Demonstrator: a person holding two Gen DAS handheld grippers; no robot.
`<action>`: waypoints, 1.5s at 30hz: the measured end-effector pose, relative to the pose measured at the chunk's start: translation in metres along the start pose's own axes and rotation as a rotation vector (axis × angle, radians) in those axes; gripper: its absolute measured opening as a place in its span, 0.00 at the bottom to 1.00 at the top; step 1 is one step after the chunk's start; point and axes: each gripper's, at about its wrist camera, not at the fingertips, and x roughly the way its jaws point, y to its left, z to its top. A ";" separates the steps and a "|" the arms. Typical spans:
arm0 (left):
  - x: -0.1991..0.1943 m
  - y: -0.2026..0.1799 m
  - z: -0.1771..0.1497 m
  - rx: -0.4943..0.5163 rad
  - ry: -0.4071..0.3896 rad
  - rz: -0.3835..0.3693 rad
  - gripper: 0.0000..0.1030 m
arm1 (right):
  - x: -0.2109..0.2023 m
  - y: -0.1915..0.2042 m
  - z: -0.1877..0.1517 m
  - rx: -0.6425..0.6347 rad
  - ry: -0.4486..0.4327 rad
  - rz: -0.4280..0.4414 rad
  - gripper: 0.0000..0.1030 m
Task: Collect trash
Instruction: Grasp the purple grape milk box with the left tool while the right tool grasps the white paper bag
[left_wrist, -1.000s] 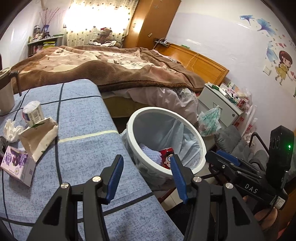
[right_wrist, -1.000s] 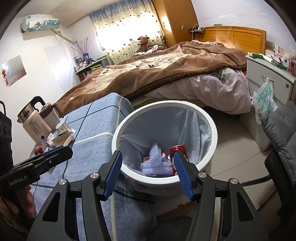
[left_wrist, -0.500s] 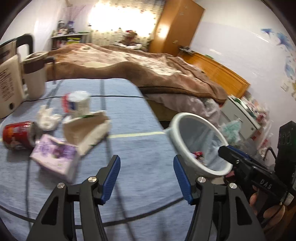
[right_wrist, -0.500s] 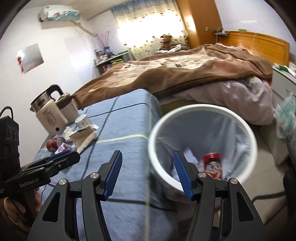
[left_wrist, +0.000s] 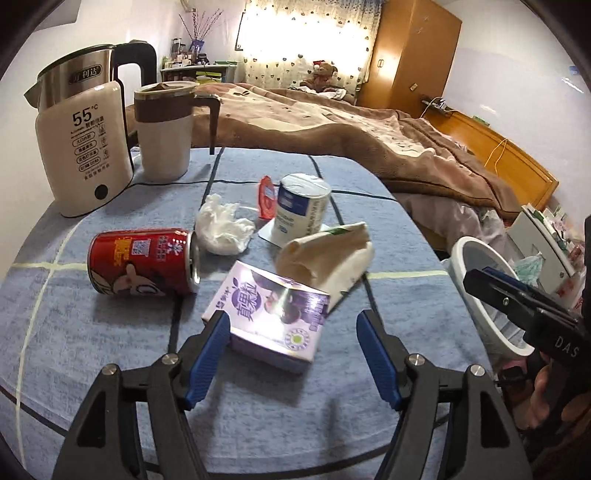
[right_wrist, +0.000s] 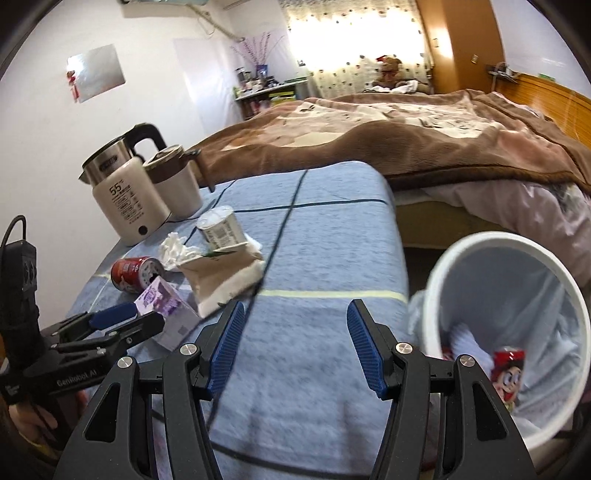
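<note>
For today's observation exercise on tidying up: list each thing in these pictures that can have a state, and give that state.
red can: on its side on the table.
purple carton: lying flat, between the open pads.
tissue: crumpled.
white tub: upright, seal peeled.
paper bag: crumpled, lying down.
mug: upright.
bin: lined, partly filled.
left gripper: opening, nothing gripped.
right gripper: open, empty.

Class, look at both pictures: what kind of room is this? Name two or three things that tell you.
Most likely a lived-in bedroom. A bed with a brown blanket fills the background, a teddy bear sits by the curtained window, and a wooden wardrobe stands beside it.
</note>
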 end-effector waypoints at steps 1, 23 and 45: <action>0.001 0.000 0.001 0.002 0.004 0.006 0.73 | 0.003 0.003 0.002 -0.007 0.004 0.004 0.57; 0.001 0.066 -0.012 -0.080 0.072 0.131 0.74 | 0.089 0.026 0.034 -0.063 0.145 0.096 0.57; -0.015 0.069 0.007 -0.137 -0.003 -0.025 0.74 | 0.108 0.037 0.057 -0.054 0.123 0.257 0.57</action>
